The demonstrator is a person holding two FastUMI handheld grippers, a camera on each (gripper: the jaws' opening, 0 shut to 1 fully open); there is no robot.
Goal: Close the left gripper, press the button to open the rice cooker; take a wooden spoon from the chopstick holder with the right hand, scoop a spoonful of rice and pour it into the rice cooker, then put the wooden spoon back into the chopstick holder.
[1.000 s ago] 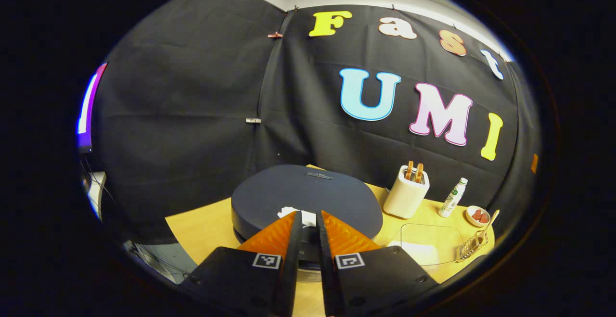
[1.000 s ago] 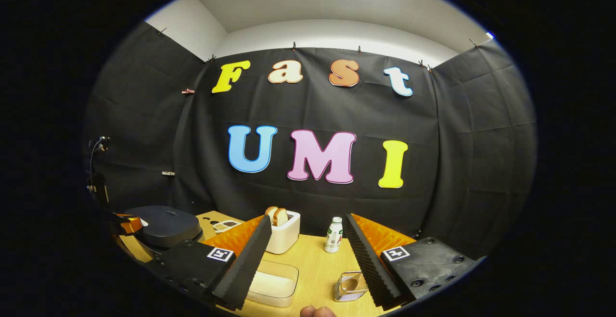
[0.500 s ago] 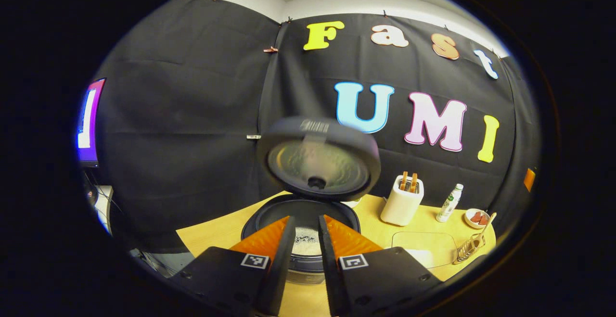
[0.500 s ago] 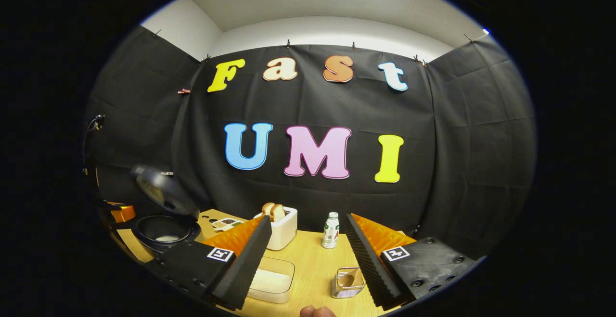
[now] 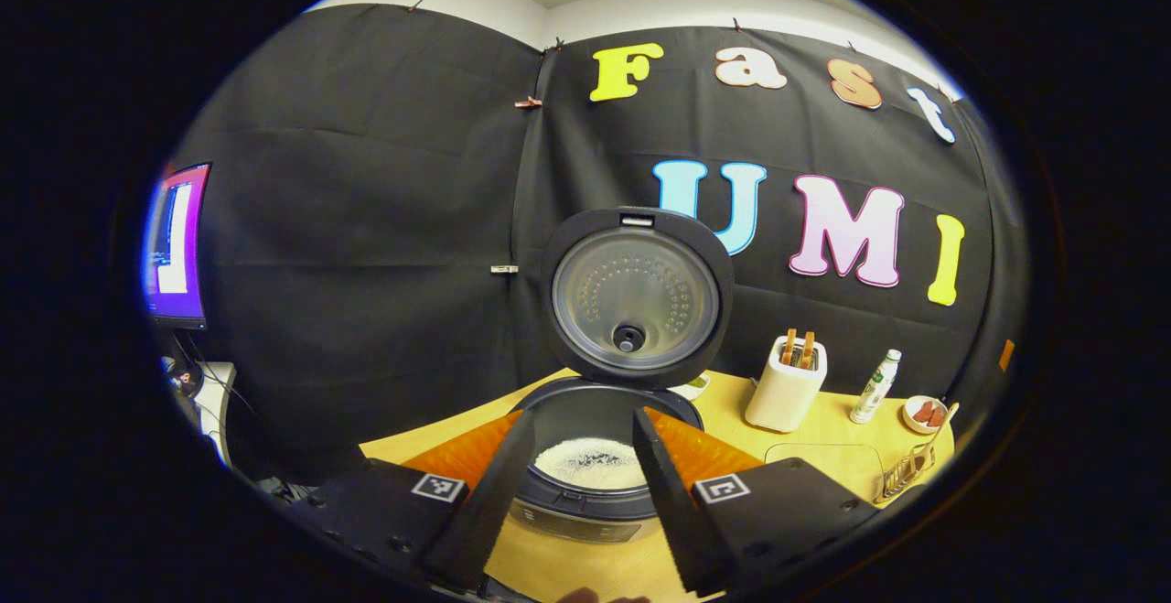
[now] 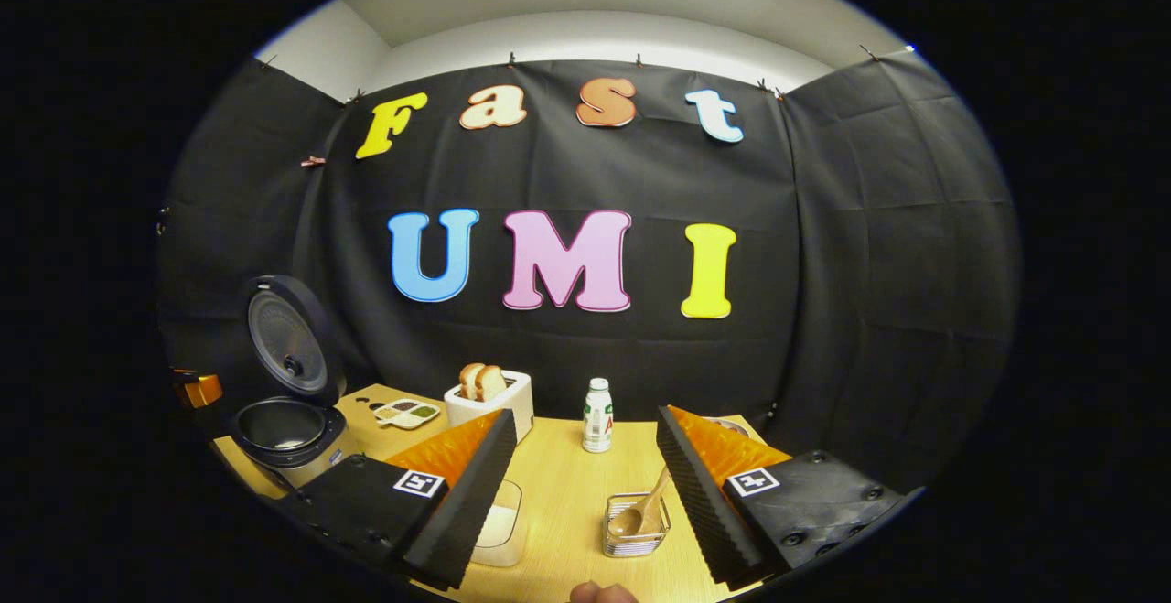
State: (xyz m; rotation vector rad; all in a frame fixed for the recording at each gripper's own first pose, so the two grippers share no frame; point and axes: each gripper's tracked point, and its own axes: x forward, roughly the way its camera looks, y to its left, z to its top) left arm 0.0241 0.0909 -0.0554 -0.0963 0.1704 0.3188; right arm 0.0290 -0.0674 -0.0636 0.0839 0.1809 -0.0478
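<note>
Left tool [image 5: 576,457] fingers apart, empty, before the rice cooker [image 5: 604,457] (lid [image 5: 636,296] upright, rice inside); right tool [image 6: 585,475] also apart over the tabletop [image 6: 567,493], wooden spoon [image 6: 640,511] in its holder [image 6: 636,534] between the fingers.

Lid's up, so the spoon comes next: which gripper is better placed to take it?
Right: the right gripper is open with the wooden spoon just ahead between its fingers; the left gripper faces the rice cooker.

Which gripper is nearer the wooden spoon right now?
Right. The right gripper sits open just above the wooden spoon in its chopstick holder. The left gripper is at the rice cooker, far off.
</note>
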